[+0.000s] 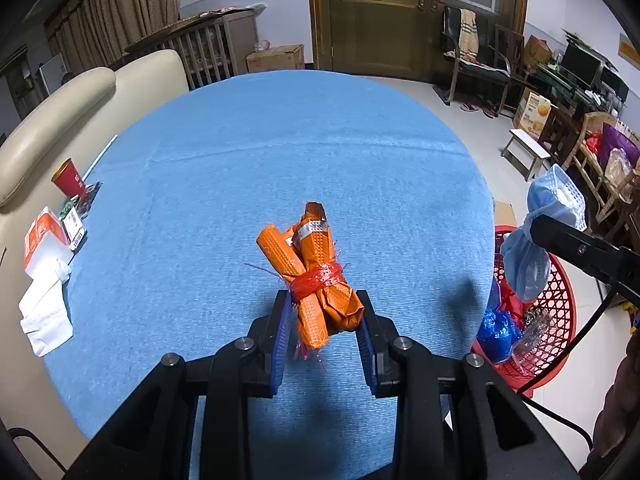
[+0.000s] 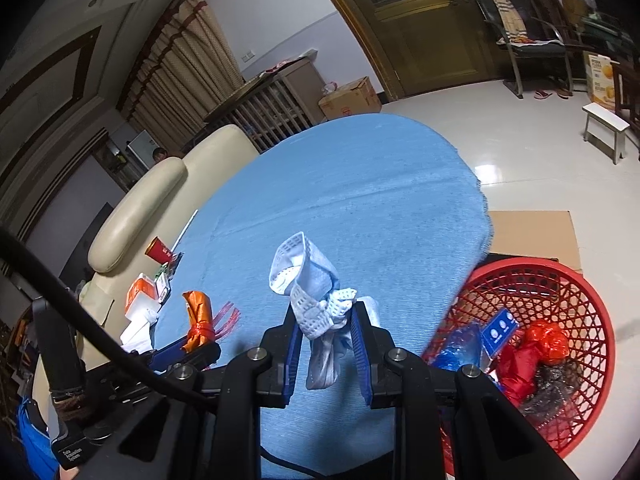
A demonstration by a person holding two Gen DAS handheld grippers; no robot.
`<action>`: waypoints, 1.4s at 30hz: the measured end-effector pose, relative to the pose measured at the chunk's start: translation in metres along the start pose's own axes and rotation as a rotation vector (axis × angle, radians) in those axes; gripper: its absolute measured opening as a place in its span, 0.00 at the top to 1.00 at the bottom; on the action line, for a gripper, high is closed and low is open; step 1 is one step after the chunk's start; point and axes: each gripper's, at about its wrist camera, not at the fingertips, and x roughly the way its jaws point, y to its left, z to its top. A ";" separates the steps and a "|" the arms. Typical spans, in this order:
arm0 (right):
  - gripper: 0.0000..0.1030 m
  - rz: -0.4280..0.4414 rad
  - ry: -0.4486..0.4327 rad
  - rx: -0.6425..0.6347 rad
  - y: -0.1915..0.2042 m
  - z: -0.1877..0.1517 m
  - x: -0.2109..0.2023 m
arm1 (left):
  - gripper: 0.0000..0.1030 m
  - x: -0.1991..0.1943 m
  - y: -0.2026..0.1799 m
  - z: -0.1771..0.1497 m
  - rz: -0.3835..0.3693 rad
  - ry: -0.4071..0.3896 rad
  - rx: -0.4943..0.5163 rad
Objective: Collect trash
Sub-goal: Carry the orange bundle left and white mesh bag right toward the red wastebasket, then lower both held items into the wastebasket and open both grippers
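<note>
My left gripper [image 1: 323, 312] is shut on an orange wrapper bundle [image 1: 316, 276] tied with red plastic, held above the blue tablecloth [image 1: 280, 152]. The bundle also shows in the right wrist view [image 2: 198, 316]. My right gripper [image 2: 323, 322] is shut on a crumpled white-and-blue mesh wad [image 2: 316, 304], held above the table's right side; it shows in the left wrist view [image 1: 540, 232] over the basket. A red plastic basket [image 2: 576, 304] stands on the floor right of the table, with red and blue bags inside.
A red paper cup [image 1: 68, 178], an orange-white carton [image 1: 42, 236], a white bag [image 1: 44, 312] and a straw [image 1: 100, 158] lie at the table's left edge by the cream sofa [image 1: 60, 108]. Cardboard [image 2: 532, 232] lies on the floor behind the basket. A white stool [image 2: 604, 128] stands further off.
</note>
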 end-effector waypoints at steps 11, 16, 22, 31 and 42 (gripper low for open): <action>0.75 -0.032 -0.010 0.037 -0.027 0.000 -0.010 | 0.68 0.005 -0.011 0.003 -0.015 0.012 0.055; 0.75 -0.055 -0.012 0.052 -0.041 -0.001 -0.017 | 0.68 0.008 -0.013 0.004 -0.027 0.017 0.074; 0.75 -0.112 -0.001 0.065 -0.064 -0.007 -0.029 | 0.68 0.007 -0.023 0.002 -0.056 0.020 0.101; 0.75 -0.213 0.044 0.125 -0.114 -0.020 -0.041 | 0.68 0.007 -0.057 0.008 -0.106 0.025 0.169; 0.20 -0.290 0.023 0.263 -0.164 -0.025 -0.049 | 0.68 0.007 -0.107 0.012 -0.178 0.027 0.275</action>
